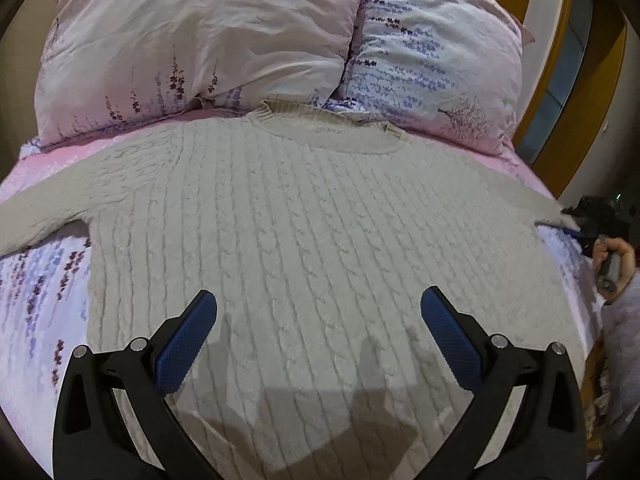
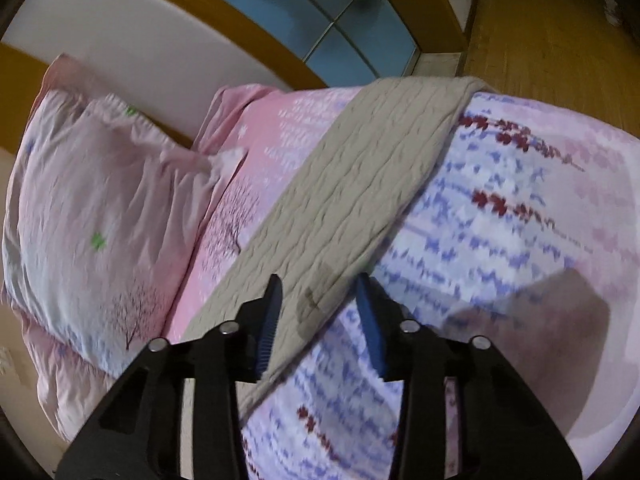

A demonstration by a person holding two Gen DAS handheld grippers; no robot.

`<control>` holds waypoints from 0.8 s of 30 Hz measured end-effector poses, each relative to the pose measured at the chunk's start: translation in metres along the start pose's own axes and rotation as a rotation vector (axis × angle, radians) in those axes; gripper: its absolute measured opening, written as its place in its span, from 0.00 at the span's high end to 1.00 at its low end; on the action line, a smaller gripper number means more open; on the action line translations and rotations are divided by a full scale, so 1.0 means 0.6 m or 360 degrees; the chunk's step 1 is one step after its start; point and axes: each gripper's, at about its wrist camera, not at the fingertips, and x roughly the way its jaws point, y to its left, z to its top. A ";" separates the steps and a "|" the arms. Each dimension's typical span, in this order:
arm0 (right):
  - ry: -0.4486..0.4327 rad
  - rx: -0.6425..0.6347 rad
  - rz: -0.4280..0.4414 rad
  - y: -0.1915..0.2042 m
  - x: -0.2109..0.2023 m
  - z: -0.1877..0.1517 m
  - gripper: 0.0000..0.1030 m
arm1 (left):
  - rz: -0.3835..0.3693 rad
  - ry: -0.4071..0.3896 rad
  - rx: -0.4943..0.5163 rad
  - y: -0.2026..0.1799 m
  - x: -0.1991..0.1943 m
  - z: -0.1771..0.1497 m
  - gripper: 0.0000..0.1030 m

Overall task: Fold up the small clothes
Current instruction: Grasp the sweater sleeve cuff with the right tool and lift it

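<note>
Left tongs agape over cable-knit sweater on bed.

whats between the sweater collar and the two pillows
Nothing: in the left wrist view the sweater collar reaches right up to the pillows, with only a thin strip of pink bedsheet beside it.

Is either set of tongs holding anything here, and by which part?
Nothing is gripped. The left tongs hover open above the sweater; the right tongs straddle its sleeve, pads not pressing.

Beige cable-knit sweater, pink floral bedsheet
</note>
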 end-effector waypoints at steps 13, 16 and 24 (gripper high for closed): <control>-0.0127 -0.0036 -0.0125 -0.004 -0.005 0.030 0.92 | -0.0091 -0.0015 -0.0096 0.025 0.011 0.014 0.01; -0.0230 -0.0201 -0.0132 0.039 -0.028 0.026 0.93 | -0.0126 -0.0040 -0.0129 0.034 0.007 0.014 0.01; -0.0252 -0.0741 0.0275 0.219 -0.077 -0.083 0.93 | -0.0194 -0.0091 -0.0209 0.047 0.001 0.017 0.01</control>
